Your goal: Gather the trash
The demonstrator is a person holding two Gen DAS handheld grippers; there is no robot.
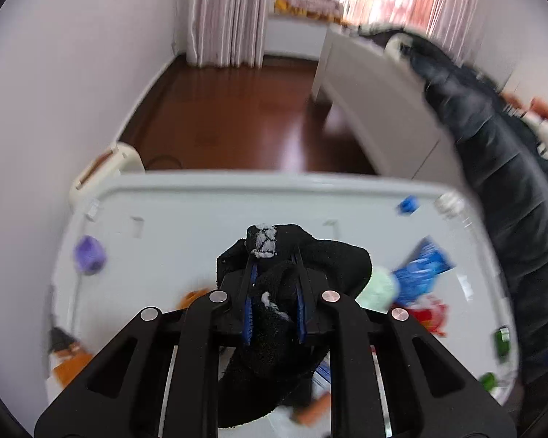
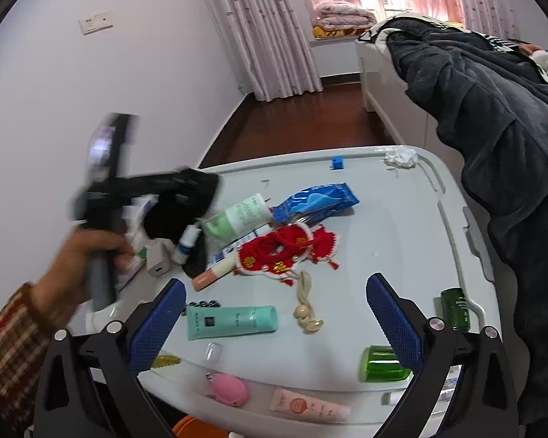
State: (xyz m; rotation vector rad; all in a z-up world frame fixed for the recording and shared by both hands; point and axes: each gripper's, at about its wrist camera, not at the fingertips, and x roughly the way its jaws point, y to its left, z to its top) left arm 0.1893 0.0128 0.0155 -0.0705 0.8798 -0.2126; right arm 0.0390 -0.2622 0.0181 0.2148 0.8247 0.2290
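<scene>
One piece is in hand — my left gripper (image 1: pixel 274 292) is clamped on the black sock (image 1: pixel 292 255) above the white lid (image 1: pixel 201 197), left of the clutter. My right gripper (image 2: pixel 274 314) hangs spread, empty, near the teal tube (image 2: pixel 232 322). Next, I judge — carry the sock off to a bin.

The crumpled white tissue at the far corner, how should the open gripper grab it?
Pinch the crumpled white tissue across its puffy middle, coming straight down from above. It is a soft, lumpy wad lying on the white lid, apart from other items, so the open right gripper can probably close on either side.
</scene>
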